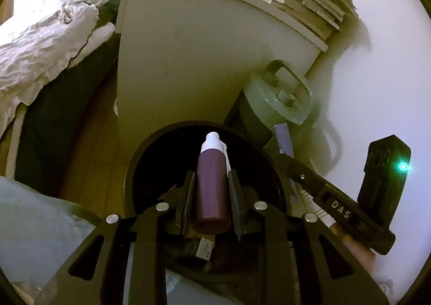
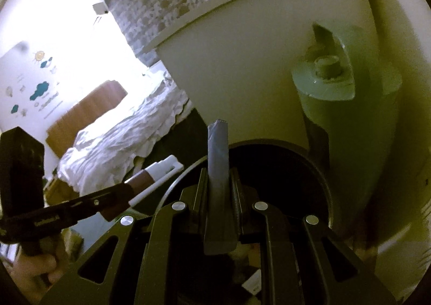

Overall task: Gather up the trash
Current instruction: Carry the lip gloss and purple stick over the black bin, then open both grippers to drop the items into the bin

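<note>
Left gripper (image 1: 211,191) clamping maroon bottle (image 1: 212,183) over black bin (image 1: 129,170), right gripper (image 2: 218,189) clamping grey wrapper (image 2: 218,159)

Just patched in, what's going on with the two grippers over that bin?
A person is collecting trash with two handheld grippers. The left gripper is shut on a dark purple bottle with a white cap, and the right gripper is shut on a flat grey-blue wrapper. Both hang above the open black bin; nothing is released yet.

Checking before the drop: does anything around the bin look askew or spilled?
Nothing spilled. Only oddity: the green fan beside the black bin leans against the cabinet. The books on top are stacked unevenly.
</note>
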Action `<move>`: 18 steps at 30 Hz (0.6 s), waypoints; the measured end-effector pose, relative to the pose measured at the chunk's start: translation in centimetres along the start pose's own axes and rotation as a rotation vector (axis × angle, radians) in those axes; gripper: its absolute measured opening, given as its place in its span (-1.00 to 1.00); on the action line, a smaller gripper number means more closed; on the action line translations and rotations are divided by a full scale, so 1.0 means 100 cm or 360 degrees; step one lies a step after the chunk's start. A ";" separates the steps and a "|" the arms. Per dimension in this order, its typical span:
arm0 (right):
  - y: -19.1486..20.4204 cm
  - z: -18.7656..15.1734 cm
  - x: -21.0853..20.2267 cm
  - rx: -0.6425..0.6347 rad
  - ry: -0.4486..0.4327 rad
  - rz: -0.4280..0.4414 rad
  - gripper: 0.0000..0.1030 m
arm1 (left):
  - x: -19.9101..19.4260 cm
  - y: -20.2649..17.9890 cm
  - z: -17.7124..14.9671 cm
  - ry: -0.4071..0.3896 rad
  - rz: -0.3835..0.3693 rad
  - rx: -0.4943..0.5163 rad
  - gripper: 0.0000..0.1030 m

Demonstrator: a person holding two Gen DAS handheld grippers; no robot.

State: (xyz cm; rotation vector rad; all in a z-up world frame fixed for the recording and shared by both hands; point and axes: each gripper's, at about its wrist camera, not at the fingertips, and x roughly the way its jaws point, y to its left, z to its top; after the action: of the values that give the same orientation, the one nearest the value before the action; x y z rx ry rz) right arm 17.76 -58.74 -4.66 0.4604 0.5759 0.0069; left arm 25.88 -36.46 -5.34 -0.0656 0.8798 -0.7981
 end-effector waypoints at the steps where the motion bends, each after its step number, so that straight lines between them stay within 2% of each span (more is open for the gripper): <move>1: 0.000 -0.001 0.002 0.0010 0.0022 0.0010 -0.62 | 0.002 0.000 0.000 0.0008 0.0002 -0.0006 -0.51; 5: 0.002 -0.004 0.006 0.0035 0.0056 0.0016 -0.55 | 0.003 0.003 0.001 0.0020 0.0013 -0.0035 -0.48; 6: 0.002 -0.003 0.006 0.0039 0.0053 0.0019 -0.31 | 0.003 0.003 0.002 0.0019 0.0013 -0.0040 -0.47; 7: 0.002 -0.004 0.005 0.0045 0.0044 0.0019 0.04 | 0.002 0.003 0.002 0.0021 0.0010 -0.0043 -0.47; 9: 0.001 -0.004 -0.001 0.0076 -0.0005 0.0013 0.29 | -0.001 0.003 0.002 0.0020 0.0012 -0.0042 -0.46; 14: -0.007 -0.006 -0.001 0.0160 -0.0023 0.0044 0.33 | -0.027 0.002 -0.001 -0.0009 0.0006 -0.0062 -0.45; 16: -0.008 -0.006 0.004 0.0193 0.0000 0.0061 0.33 | -0.047 0.003 -0.006 -0.0037 0.0023 -0.0072 -0.25; 18: -0.007 -0.009 0.006 0.0202 0.0015 0.0077 0.33 | -0.073 0.007 -0.014 -0.0084 0.0062 -0.0086 0.20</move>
State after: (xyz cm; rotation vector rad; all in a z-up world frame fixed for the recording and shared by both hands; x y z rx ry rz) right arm 17.72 -58.94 -5.92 0.5977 0.5765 0.0187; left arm 22.55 -30.90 -1.72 -0.1160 0.8505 -0.7331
